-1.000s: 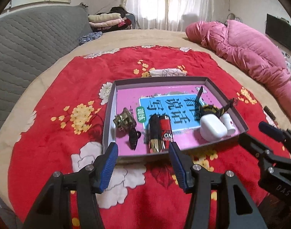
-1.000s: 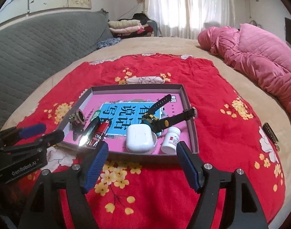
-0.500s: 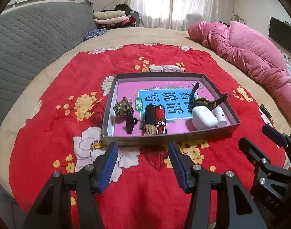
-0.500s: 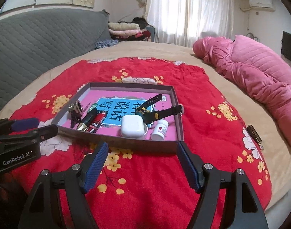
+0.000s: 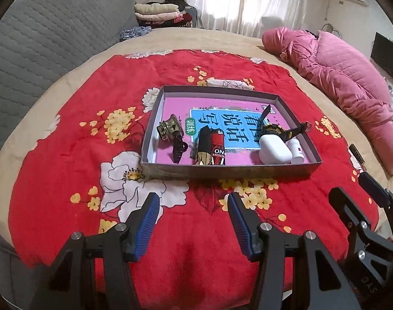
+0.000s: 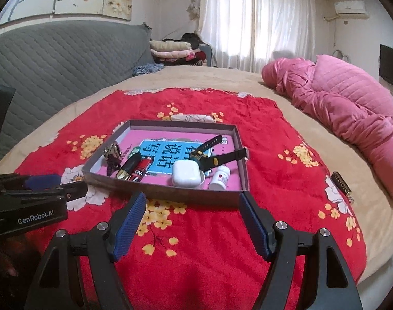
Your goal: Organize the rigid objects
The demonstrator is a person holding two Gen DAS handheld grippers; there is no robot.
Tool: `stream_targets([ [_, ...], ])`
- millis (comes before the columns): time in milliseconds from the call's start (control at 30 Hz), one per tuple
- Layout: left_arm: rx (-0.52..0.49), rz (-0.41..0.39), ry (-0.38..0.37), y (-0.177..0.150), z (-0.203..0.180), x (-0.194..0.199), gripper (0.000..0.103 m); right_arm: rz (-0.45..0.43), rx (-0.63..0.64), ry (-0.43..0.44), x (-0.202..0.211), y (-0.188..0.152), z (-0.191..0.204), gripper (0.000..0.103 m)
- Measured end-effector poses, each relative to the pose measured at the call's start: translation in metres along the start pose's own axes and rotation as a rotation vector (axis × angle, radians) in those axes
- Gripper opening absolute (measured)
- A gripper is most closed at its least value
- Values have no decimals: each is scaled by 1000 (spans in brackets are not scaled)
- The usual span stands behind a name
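A shallow grey box [image 5: 230, 171] [image 6: 170, 191] with a pink floor lies on the red flowered blanket. In it lie a brass fitting [image 5: 169, 129], a black clip [image 5: 177, 149], a black-and-gold tube [image 5: 203, 146], a red tube [image 5: 218, 148], a white earbud case [image 5: 273, 148] [image 6: 186, 173], a small white bottle [image 5: 297, 149] [image 6: 221, 178] and a black-and-yellow watch [image 5: 273, 130] [image 6: 211, 155]. My left gripper [image 5: 193, 217] is open and empty, in front of the box. My right gripper [image 6: 192, 222] is open and empty, also in front of the box.
A small dark object [image 6: 342, 186] lies on the blanket's right edge. A pink quilt [image 6: 351, 118] is heaped at the right. A grey padded headboard [image 5: 41, 51] runs along the left, with folded clothes [image 6: 170, 47] behind.
Both grippers have drawn back from the box and risen, so the box looks smaller and farther away. Both stayed open and empty.
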State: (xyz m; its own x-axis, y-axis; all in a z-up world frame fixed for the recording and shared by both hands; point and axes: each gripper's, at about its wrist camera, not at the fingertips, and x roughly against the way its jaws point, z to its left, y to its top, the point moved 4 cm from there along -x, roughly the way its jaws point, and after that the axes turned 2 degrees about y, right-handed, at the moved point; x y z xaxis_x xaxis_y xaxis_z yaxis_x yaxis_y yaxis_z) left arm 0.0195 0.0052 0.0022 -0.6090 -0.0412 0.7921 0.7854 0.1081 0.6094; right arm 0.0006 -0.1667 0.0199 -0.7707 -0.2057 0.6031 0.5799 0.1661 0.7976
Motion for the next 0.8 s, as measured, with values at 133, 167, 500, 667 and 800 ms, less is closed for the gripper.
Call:
stream_targets([
  [133,-2,-4,-2,-1,-1,-2,54,16,2,0,-5,-5,0,76],
  [167,-3,-4,-3,-2,-1,-2,54,17,5,-1,-6,-6,0,76],
  [500,-10,24,29,-12,-1,-20,54,26,30,24,-22,-17,6,76],
  [667,-5,33,19,-16,1,-29,54,55,23,7,-34,-23,4,76],
  [800,-15,43,8,-17,-3,-36,54,63,38,-1,-43,-24,6,76],
])
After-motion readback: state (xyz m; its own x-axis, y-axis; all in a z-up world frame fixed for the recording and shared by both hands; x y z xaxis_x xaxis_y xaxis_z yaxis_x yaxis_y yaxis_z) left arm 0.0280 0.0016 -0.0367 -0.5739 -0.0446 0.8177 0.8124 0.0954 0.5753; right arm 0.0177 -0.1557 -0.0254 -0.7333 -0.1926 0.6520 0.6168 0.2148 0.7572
